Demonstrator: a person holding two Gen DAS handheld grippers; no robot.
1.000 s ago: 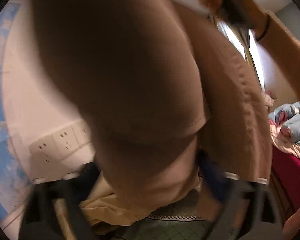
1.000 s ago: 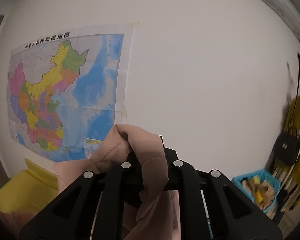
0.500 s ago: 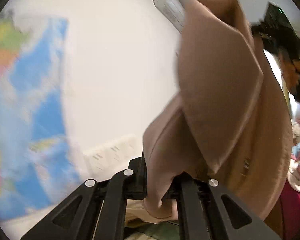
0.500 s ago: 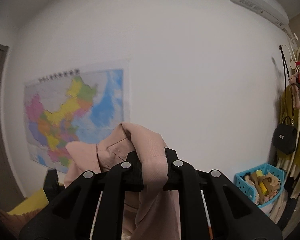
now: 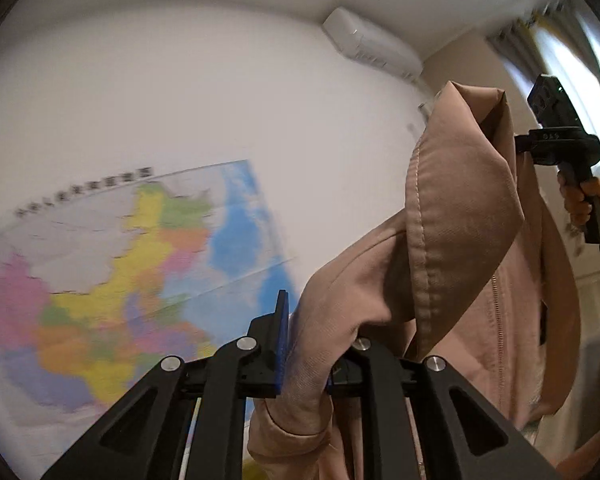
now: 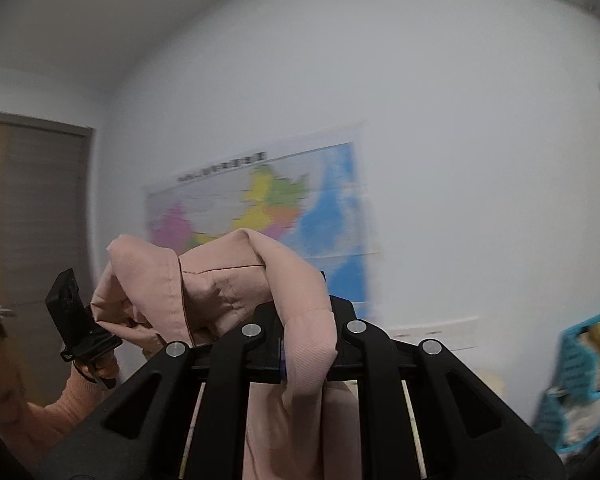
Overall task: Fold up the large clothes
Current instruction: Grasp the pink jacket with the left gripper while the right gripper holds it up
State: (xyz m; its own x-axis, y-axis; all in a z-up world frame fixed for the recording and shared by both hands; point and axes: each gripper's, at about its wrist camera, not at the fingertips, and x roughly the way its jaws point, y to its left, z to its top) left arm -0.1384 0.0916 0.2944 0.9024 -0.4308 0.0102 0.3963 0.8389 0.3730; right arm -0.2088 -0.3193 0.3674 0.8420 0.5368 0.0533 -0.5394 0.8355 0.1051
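Observation:
A large dusty-pink jacket (image 5: pixel 460 216) hangs in the air between my two grippers. My left gripper (image 5: pixel 306 344) is shut on a bunched fold of it, with cloth draped over the right finger. My right gripper (image 6: pixel 306 330) is shut on another fold of the jacket (image 6: pixel 220 280). In the left wrist view the right gripper (image 5: pixel 556 136) shows at upper right, held by a hand. In the right wrist view the left gripper (image 6: pixel 76 320) shows at lower left. Both point up at the wall; the jacket's lower part is hidden.
A coloured wall map (image 5: pixel 112 280) hangs on the white wall, also in the right wrist view (image 6: pixel 268 208). An air conditioner (image 5: pixel 372 46) sits high on the wall. A brown door (image 6: pixel 36 216) is at left, a blue basket (image 6: pixel 584 372) at lower right.
Both grippers have risen and tilted upward with the jacket. The cloth that filled the left wrist view now hangs to the right, uncovering the wall and map. The grippers have spread apart.

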